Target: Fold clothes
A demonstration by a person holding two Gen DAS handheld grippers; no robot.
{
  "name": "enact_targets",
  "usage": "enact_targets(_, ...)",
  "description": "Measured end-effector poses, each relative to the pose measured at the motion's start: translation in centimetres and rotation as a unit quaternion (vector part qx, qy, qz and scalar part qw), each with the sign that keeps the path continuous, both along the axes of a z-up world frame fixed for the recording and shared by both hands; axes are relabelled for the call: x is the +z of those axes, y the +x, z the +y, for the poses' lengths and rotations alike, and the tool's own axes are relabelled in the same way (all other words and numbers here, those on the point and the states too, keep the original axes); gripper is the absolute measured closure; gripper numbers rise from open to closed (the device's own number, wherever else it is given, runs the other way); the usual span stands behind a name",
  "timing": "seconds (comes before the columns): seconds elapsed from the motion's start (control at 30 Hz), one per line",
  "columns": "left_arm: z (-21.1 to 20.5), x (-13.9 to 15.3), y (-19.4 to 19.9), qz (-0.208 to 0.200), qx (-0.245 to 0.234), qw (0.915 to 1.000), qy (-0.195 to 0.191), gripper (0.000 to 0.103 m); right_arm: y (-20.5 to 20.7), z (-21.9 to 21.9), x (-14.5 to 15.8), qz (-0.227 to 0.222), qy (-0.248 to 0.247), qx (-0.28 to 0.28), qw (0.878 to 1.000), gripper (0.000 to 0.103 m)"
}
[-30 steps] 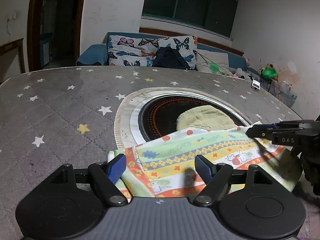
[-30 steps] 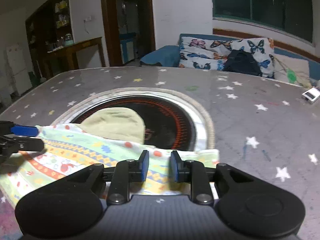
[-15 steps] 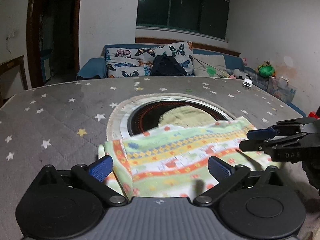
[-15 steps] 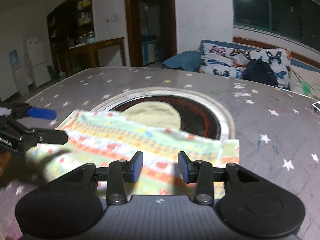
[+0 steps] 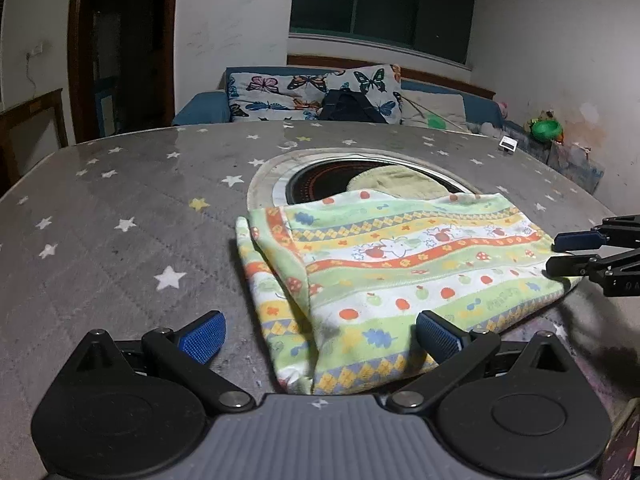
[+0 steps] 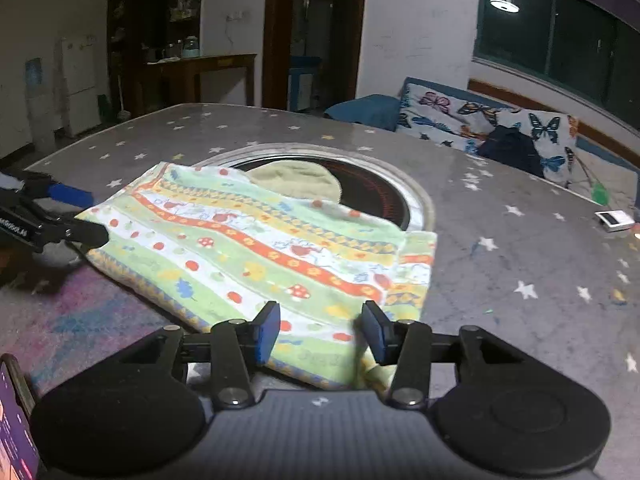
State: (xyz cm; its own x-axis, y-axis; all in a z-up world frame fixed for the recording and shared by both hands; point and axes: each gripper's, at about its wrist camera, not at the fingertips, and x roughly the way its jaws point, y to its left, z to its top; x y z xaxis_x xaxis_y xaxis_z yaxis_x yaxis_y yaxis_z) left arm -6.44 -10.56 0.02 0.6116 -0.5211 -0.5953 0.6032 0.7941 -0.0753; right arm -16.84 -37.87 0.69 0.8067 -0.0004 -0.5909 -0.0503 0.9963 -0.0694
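From the left wrist camera I read the left gripper with its blue-padded fingers spread wide, gripping nothing; the near edge of the striped patterned cloth lies on the table between and just beyond the pads. The cloth is folded over itself, with a doubled layer showing along its left edge; it rests flat on the star-printed tablecloth, and its far edge overlaps the round recessed cooktop at the table centre. A pale yellow-green cloth lies in that recess, partly covered by the striped one.

From the right wrist camera I read the right gripper with its fingers parted and nothing clamped; the cloth's near edge sits just ahead of and under the gap. Each gripper appears at the side of the other's view, close to opposite ends of the cloth; I cannot tell whether either touches the fabric.

A small white box lies on the table well apart; a sofa with butterfly cushions stands behind.
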Motion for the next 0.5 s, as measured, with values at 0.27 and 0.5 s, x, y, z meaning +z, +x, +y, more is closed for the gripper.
enact_targets(0.27, -2.1, 2.6, -1.0, -0.038, -0.028, 0.9986, -0.023, 0.0, 2.8, 3.7, 1.4, -0.025, 0.026, 0.067, 0.997, 0.049)
enact_targets(0.5, -3.2, 0.4, -1.2, -0.031, -0.037, 0.9985, 0.026, 0.0, 3.6, 5.9, -0.3, 0.003, 0.007, 0.117, 0.993, 0.047)
